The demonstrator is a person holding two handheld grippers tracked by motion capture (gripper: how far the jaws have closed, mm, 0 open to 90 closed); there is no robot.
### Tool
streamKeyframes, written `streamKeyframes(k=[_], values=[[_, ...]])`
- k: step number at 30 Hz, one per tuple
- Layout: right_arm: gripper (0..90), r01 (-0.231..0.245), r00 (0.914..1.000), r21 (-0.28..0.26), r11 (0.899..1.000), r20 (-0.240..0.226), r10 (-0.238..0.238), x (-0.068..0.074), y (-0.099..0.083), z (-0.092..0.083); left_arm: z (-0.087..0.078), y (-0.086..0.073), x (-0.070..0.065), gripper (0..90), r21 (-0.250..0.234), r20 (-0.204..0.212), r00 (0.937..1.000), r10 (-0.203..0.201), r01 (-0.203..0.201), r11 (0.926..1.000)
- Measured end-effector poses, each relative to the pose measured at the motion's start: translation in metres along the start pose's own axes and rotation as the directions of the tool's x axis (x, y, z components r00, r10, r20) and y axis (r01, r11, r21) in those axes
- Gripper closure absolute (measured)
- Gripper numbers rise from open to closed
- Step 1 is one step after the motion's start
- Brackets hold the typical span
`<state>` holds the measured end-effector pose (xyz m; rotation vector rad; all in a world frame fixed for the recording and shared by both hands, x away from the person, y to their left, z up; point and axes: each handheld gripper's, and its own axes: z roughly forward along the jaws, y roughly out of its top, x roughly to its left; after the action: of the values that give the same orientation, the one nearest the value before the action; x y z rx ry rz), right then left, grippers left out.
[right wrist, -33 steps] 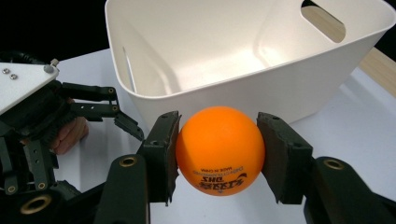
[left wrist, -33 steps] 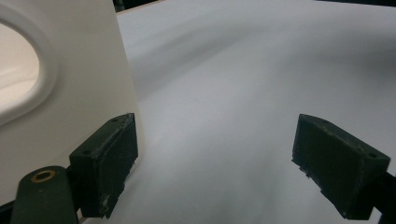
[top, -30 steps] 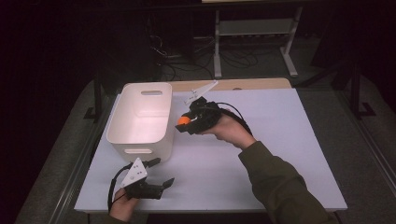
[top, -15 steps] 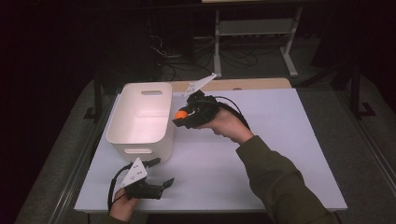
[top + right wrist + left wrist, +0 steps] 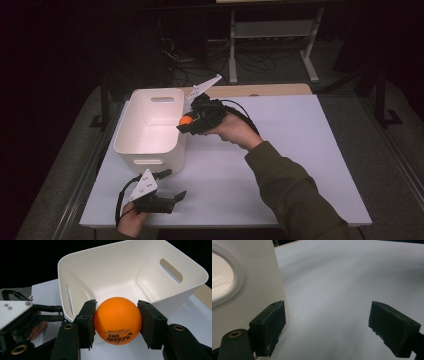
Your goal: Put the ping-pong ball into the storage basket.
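Item held: a smooth, matte orange plastic ball [image 5: 117,320], spherical, with small dark printed lettering near its underside. The right hand-held gripper [image 5: 117,321] is clamped on it, one flat, rough black pad [image 5: 88,322] pressed to each side. In the high view the ball [image 5: 185,120] sits at the gripper's tip, at the right-hand rim of the bin and level with it, above the desk.

Receptacle: a white, smooth plastic rectangular bin [image 5: 150,127] with rounded corners, walls flaring outward toward the rim, and an oval handle slot cut in each end wall. Its interior is bare in the right gripper view. It stands on the flat white matte top of the desk [image 5: 300,150], toward the left side.

Right arm: the forearm, in an olive fabric sleeve [image 5: 295,195], reaches diagonally from the lower right toward the bin; the hand [image 5: 232,131] wraps the gripper body, which points left, its grey three-cornered plate raised behind.

Left hand-held gripper [image 5: 172,185]: low at the desk's near edge, just in front of the bin, pointing right. Its jaws stand wide apart with nothing between them; one pad [image 5: 272,327] lies close beside the bin's outer wall.
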<state>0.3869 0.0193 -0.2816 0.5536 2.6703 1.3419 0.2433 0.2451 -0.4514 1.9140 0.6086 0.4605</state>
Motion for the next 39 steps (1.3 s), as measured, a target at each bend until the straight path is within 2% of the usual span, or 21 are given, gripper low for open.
streamKeyframes(k=[27,39], values=[[49.6,0.015,0.9995,0.006,1.0,-0.029,-0.015,0.006,0.03,0.029,0.0,0.0,0.0,14.1,0.001,0.003,1.0,-0.005,0.005,1.0],[49.6,0.026,0.999,0.021,0.999,-0.038,-0.025,0.009,0.041,0.047,0.0,0.0,0.0,14.1,0.004,0.002,1.0,-0.003,0.003,1.0]])
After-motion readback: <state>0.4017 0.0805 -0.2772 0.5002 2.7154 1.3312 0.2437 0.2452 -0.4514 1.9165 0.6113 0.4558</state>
